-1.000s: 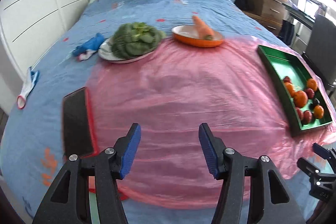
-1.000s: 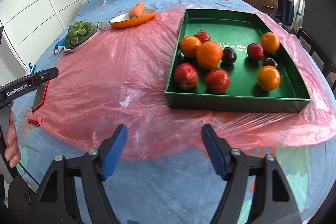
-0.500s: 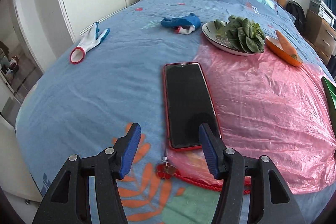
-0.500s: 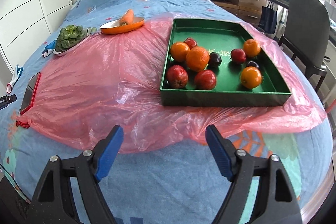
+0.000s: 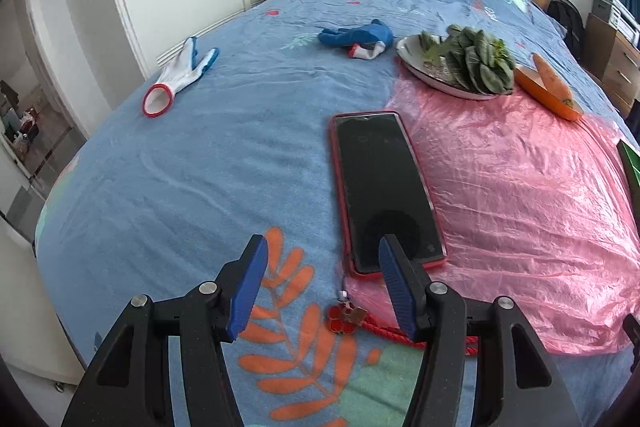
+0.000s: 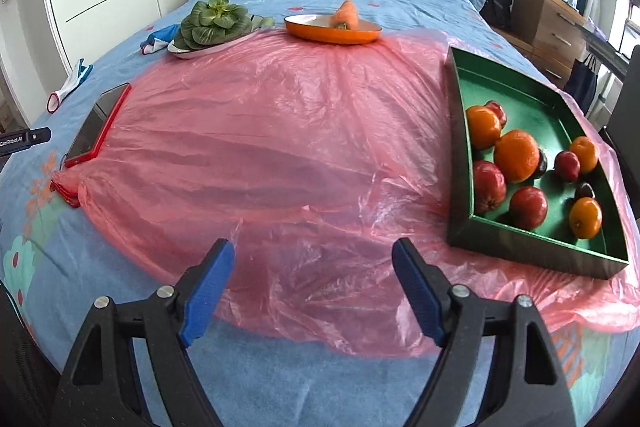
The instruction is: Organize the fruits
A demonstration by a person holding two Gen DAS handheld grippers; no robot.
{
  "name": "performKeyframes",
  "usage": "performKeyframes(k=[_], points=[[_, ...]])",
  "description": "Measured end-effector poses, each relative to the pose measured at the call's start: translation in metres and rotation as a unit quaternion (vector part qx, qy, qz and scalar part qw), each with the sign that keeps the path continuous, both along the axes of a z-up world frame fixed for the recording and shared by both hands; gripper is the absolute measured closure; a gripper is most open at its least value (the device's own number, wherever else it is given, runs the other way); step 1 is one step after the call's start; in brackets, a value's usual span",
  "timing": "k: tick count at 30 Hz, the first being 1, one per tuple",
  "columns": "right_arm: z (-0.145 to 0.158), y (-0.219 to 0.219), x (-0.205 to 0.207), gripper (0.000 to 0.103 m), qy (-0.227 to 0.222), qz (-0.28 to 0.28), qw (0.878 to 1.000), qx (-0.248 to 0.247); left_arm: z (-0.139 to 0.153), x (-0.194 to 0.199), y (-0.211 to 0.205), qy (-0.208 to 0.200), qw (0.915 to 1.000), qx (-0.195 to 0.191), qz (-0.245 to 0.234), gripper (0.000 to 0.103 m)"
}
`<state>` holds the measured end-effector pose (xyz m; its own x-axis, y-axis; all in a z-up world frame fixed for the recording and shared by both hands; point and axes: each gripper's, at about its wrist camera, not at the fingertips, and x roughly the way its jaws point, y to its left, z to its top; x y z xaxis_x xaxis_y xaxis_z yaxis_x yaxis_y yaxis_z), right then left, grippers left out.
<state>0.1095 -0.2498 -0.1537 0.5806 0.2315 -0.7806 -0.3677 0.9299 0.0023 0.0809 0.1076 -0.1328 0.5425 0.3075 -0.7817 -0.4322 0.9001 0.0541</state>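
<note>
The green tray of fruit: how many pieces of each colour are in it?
In the green tray, right wrist view:
Orange: 4
Red: 4
Dark purple: 2
Total: 10

Swung away from the pink plastic sheet [image 5: 520, 187] since a second ago, the left hand-held gripper [image 5: 320, 267] now over the phone [image 5: 384, 187] and the blue bed cover [image 5: 200, 167], green tray [image 5: 632, 163] only a sliver at the right edge, white glove [image 5: 176, 75] newly in sight. Shifted leftward too, the right hand-held gripper [image 6: 312, 279], tray [image 6: 520, 247] now off to its right, open sheet [image 6: 280, 147] ahead
</note>
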Motion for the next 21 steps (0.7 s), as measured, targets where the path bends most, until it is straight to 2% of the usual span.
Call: performKeyframes(k=[8, 14, 18, 21], points=[[0.009, -0.015, -0.013, 0.000, -0.008, -0.033, 0.999, 0.009, 0.006, 0.006, -0.073, -0.002, 0.9957, -0.025, -0.089, 0.051], [0.026, -0.036, -0.028, 0.000, -0.019, -0.067, 0.998, 0.008, 0.020, 0.001, -0.116, -0.013, 0.9912, -0.029, -0.128, 0.051], [0.035, -0.047, -0.039, 0.000, -0.024, -0.083, 0.996, 0.008, 0.032, -0.008, -0.136, -0.020, 0.9878, -0.022, -0.153, 0.043], [0.046, -0.050, -0.049, 0.000, -0.038, -0.091, 0.995, 0.013, 0.041, -0.019, -0.148, -0.022, 0.9843, -0.021, -0.174, 0.042]])
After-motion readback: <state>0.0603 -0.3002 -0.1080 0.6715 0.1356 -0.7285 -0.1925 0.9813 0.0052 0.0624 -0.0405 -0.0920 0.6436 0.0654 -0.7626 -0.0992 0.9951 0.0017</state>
